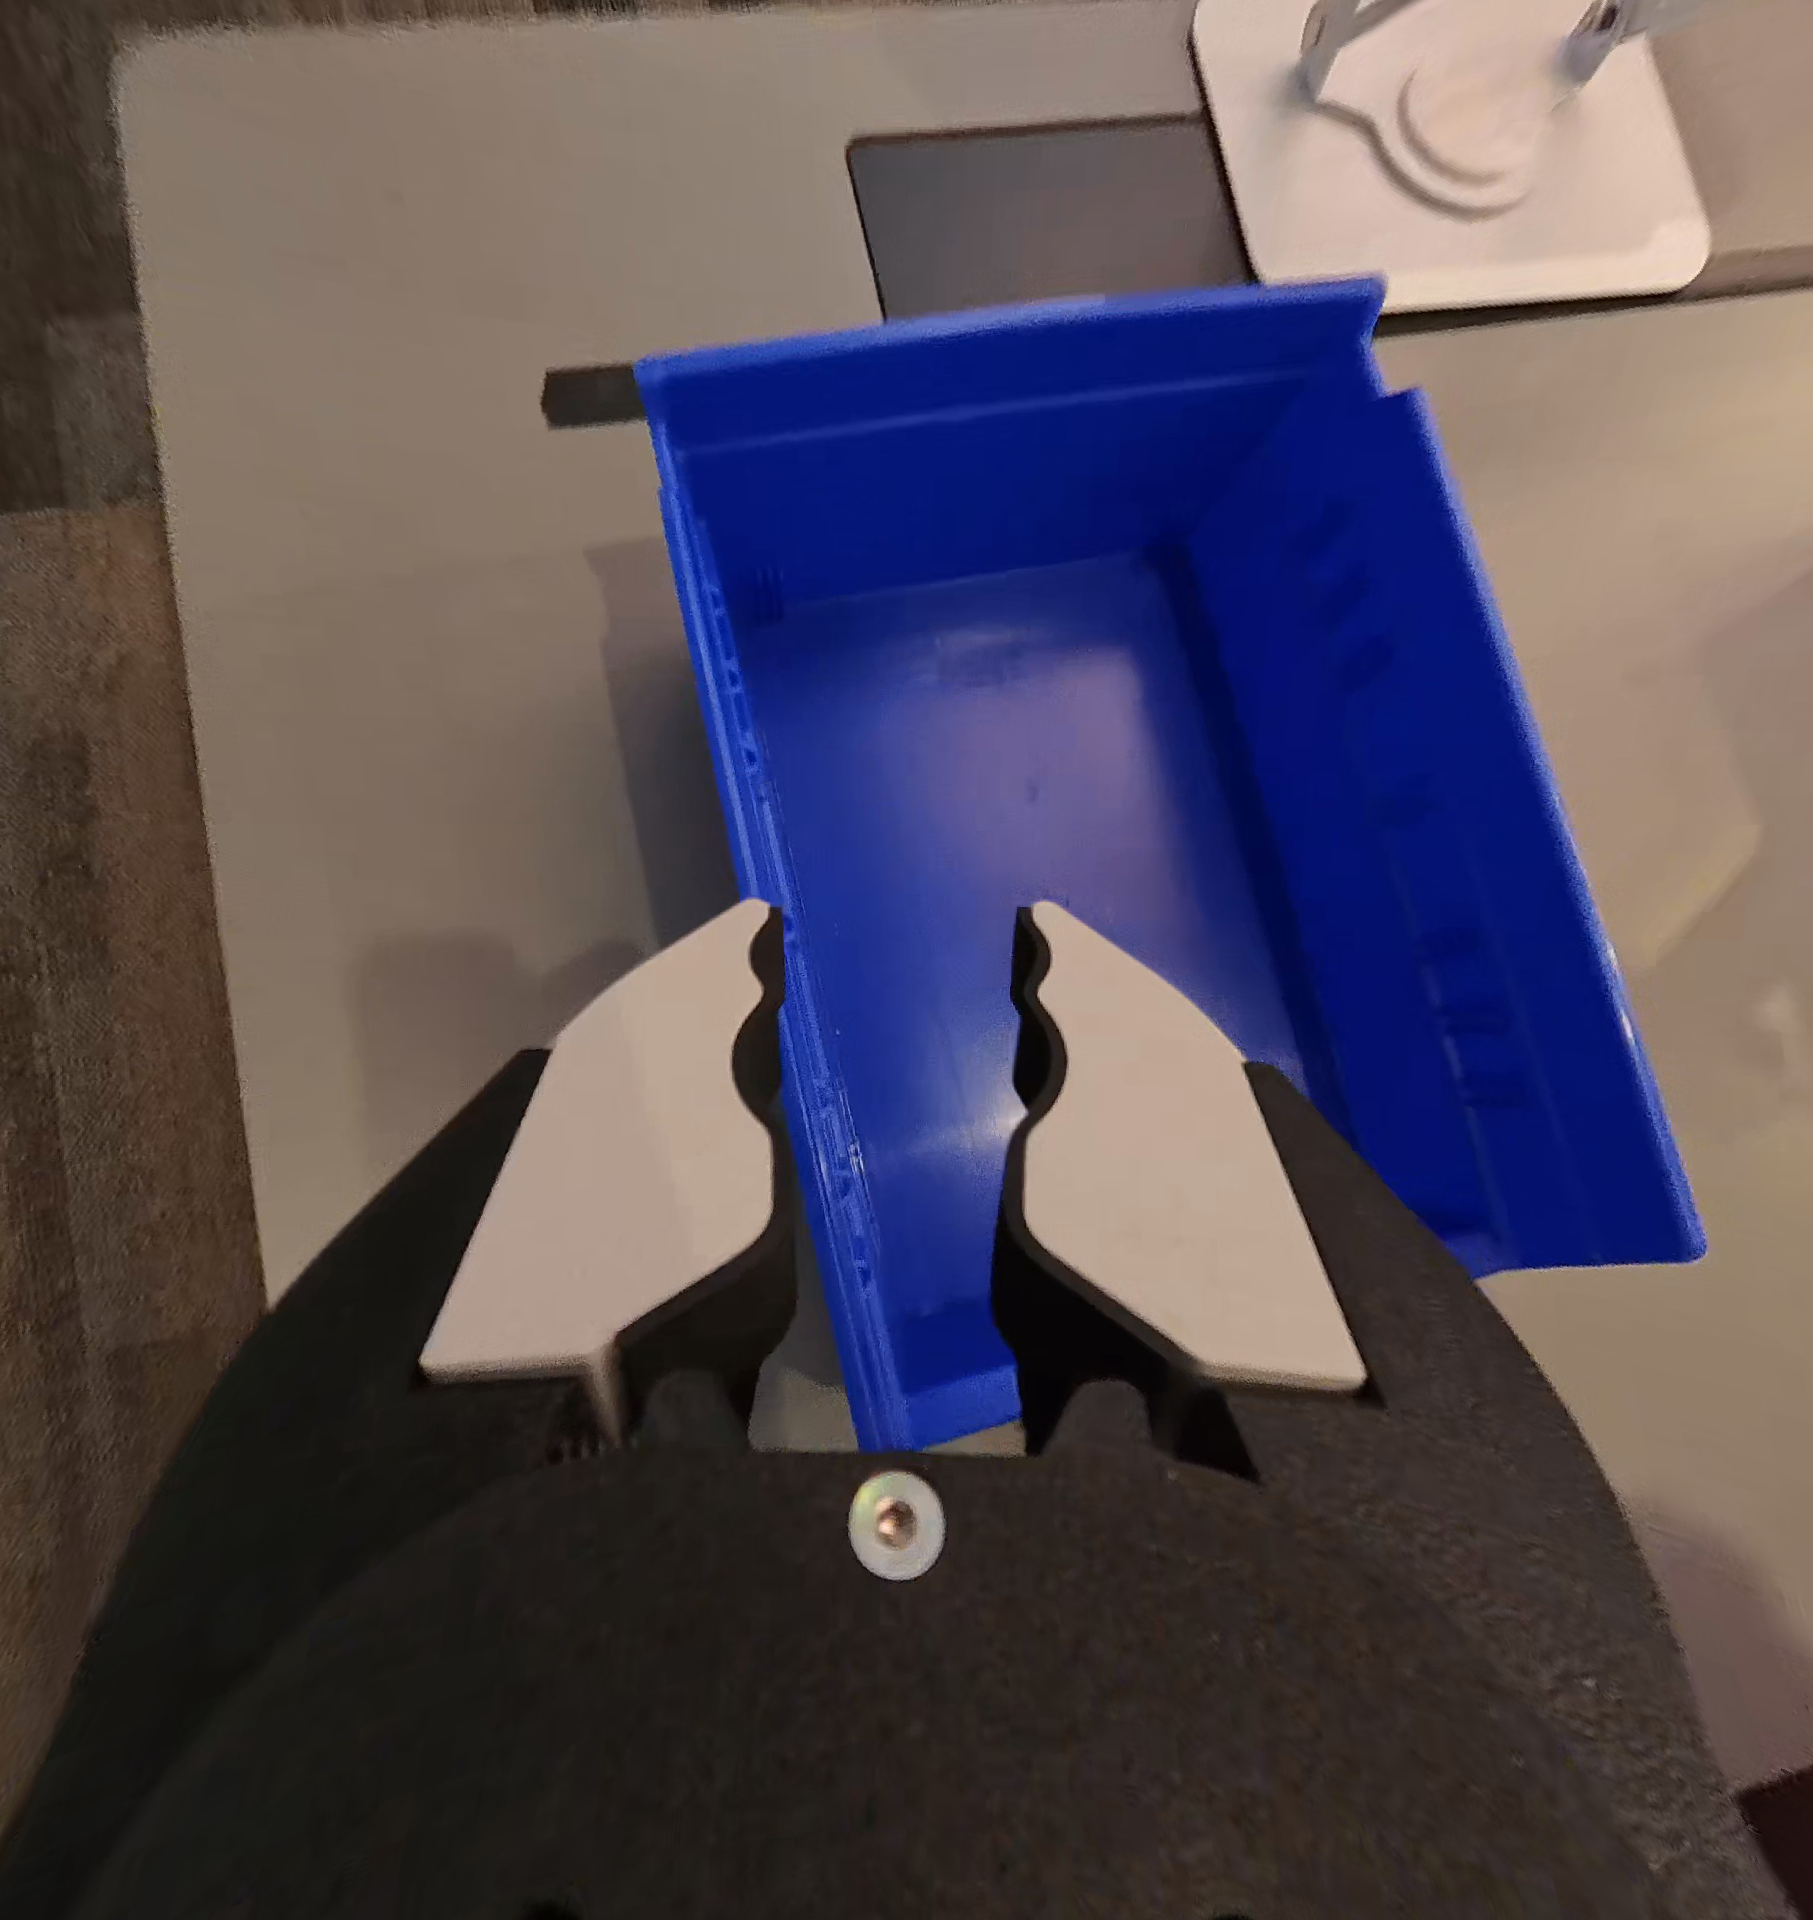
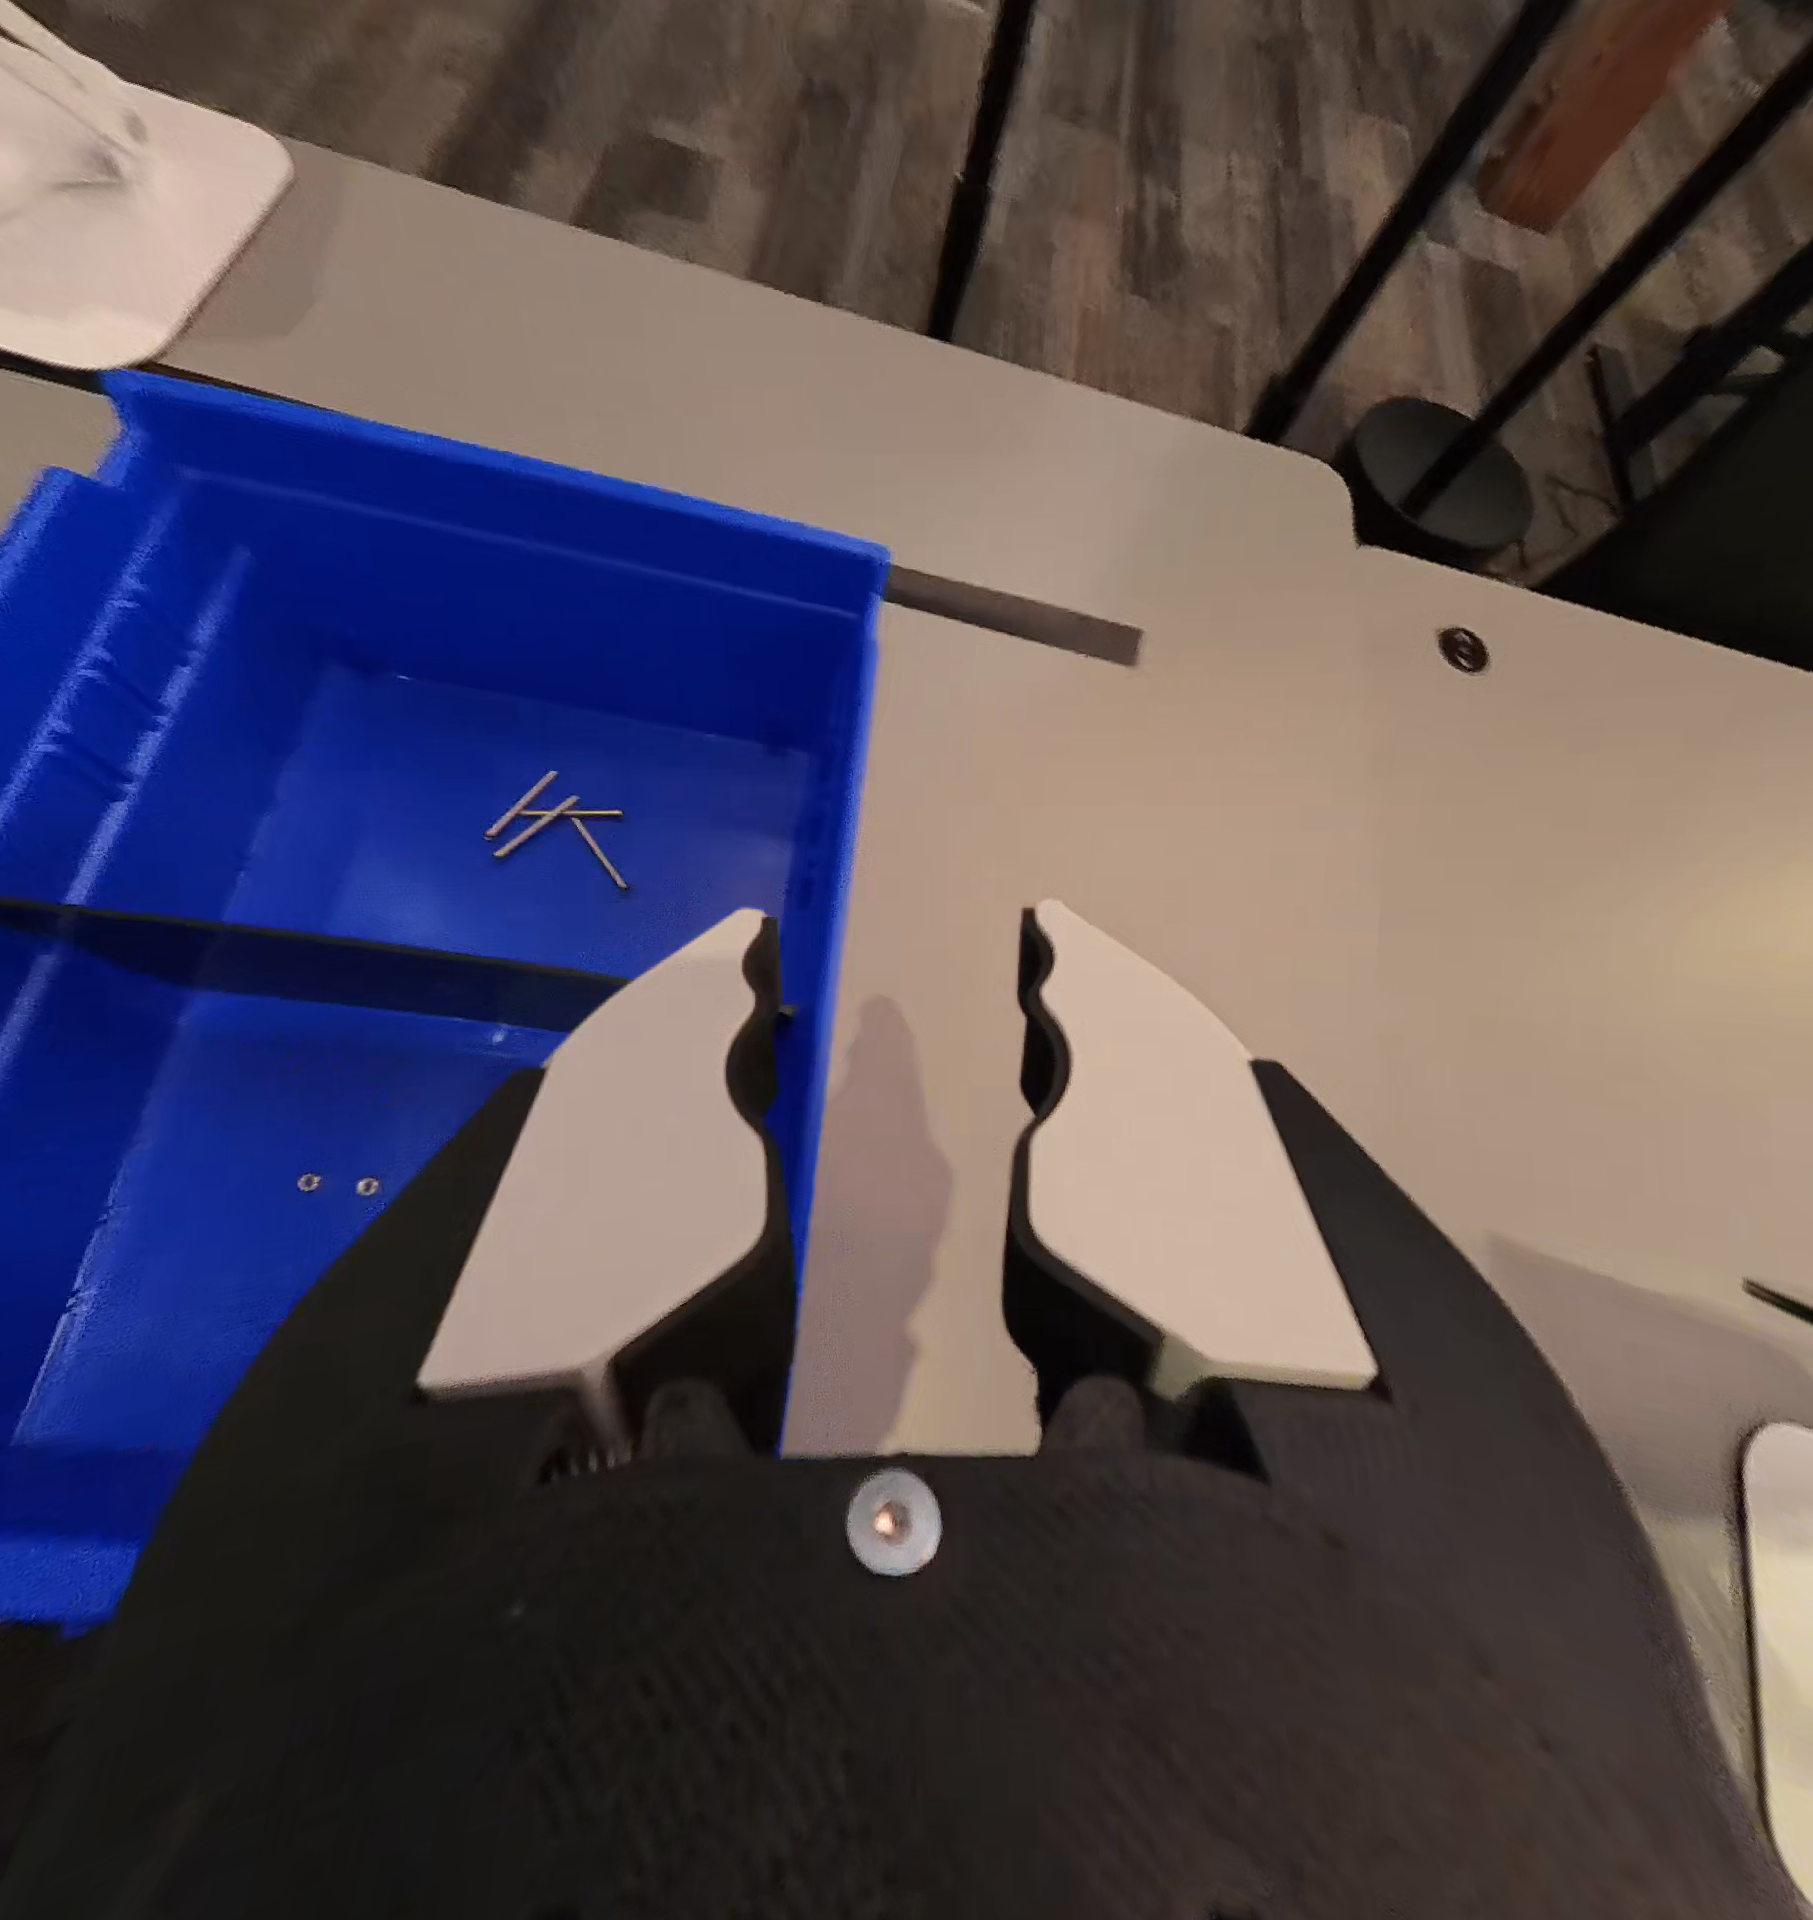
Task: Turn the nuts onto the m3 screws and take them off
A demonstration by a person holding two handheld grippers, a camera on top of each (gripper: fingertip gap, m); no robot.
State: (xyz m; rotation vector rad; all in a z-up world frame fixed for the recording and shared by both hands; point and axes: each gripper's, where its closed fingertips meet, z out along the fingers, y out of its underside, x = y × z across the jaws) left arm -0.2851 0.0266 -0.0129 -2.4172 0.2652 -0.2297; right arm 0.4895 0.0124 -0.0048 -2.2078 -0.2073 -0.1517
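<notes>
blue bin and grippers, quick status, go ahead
Left gripper and right gripper open, empty. Screws and two nuts loose in the blue bin, divider between. Nothing blocking.

Grey worktop [image 2: 1297, 831] with rounded corners, a dark slot [image 2: 1016, 623] cut into it; beyond the edge, wood-grain floor [image 2: 736, 135] in grey-brown planks; black metal frame legs [image 2: 1401, 239] — slanting, thin — under warm, dim light.
</notes>
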